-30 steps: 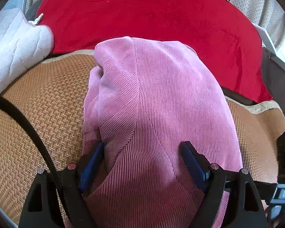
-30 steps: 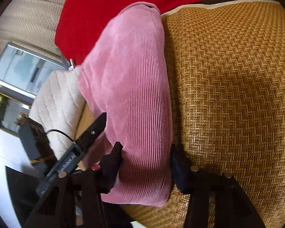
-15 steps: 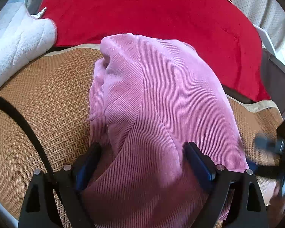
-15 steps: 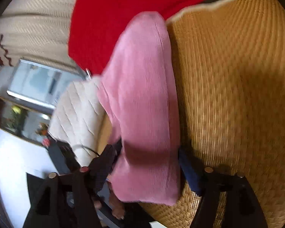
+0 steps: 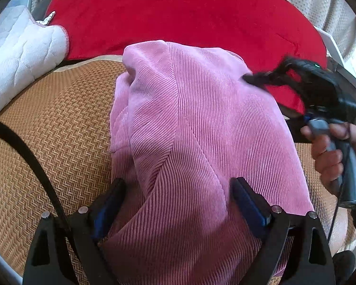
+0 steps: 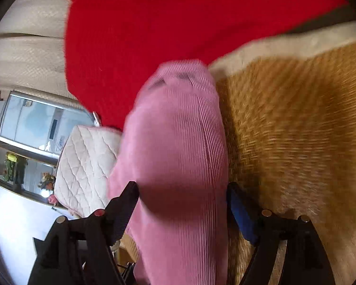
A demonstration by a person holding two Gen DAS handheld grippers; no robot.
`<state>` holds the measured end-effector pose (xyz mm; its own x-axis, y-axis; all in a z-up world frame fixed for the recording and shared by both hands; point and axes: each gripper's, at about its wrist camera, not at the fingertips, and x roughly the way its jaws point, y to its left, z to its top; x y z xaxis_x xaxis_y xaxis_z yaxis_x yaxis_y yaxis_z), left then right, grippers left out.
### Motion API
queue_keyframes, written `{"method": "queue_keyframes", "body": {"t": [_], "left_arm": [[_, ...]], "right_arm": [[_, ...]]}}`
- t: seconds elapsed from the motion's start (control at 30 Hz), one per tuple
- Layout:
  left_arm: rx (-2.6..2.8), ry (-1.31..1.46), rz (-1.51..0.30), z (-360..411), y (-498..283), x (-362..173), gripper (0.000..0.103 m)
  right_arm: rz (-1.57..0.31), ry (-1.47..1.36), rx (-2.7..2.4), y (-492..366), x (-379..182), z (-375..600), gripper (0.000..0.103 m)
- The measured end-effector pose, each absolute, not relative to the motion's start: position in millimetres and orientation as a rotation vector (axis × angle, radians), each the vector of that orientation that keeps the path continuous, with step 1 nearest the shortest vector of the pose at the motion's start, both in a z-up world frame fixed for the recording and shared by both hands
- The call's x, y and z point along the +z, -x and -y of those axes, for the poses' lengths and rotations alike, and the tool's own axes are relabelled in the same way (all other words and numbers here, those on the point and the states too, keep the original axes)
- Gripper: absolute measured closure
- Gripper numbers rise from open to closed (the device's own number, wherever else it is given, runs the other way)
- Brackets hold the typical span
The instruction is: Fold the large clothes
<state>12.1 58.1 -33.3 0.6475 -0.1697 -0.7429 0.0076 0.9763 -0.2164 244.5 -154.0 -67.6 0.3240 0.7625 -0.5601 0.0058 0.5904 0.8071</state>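
A pink corduroy garment lies folded into a thick bundle on a woven straw mat. My left gripper is open, its fingers astride the near end of the bundle. My right gripper is open too, with the garment between its fingers; that view is blurred. In the left wrist view the right gripper shows at the right, held in a hand, its tip at the bundle's far right edge.
A red blanket lies behind the mat. A white quilted cushion sits at the far left. The mat's pale border runs beside the red blanket. A window and shelf with ornaments stand beyond.
My right gripper has lifted and moved forward along the bundle, coming into the left wrist view at the right. My left gripper has drawn back slightly and stayed open.
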Motion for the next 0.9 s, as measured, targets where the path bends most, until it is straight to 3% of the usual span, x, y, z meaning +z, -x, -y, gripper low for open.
{"method": "queue_keyframes", "body": {"t": [0.03,0.07,0.13,0.23,0.3,0.37,0.4,0.53,0.7,0.77,0.9], "left_arm": [[-0.100,0.200,-0.862,-58,-14,-35,0.010],[-0.099,0.203,-0.861,-59,-15,-35,0.010],[-0.098,0.205,-0.857,-56,-14,-31,0.010],[-0.089,0.198,-0.855,-55,-15,-30,0.009],[-0.094,0.209,-0.860,-56,-15,-30,0.009],[-0.098,0.215,-0.862,-61,-17,-34,0.009],[-0.098,0.214,-0.861,-61,-17,-34,0.009],[-0.094,0.223,-0.862,-60,-14,-31,0.009],[-0.085,0.252,-0.867,-63,-15,-29,0.009],[-0.088,0.275,-0.867,-68,-16,-29,0.009],[-0.107,0.380,-0.860,-84,-14,-33,0.009]], "right_arm": [[-1.166,-0.735,0.572,-248,-69,148,0.041],[-1.167,-0.671,0.554,-251,-65,139,0.047],[-1.169,-0.682,0.535,-253,-71,142,0.055],[-1.151,-0.666,0.527,-247,-73,148,0.057],[-1.140,-0.645,0.500,-241,-70,150,0.052],[-1.116,-0.627,0.453,-231,-56,148,0.035],[-1.099,-0.589,0.422,-223,-49,148,0.033],[-0.994,-0.498,0.398,-180,-10,142,0.033],[-0.935,-0.582,0.566,-124,30,117,0.031],[-0.951,-0.624,0.609,-106,24,114,0.024],[-1.011,-0.802,0.600,-104,-27,131,0.024]]}}
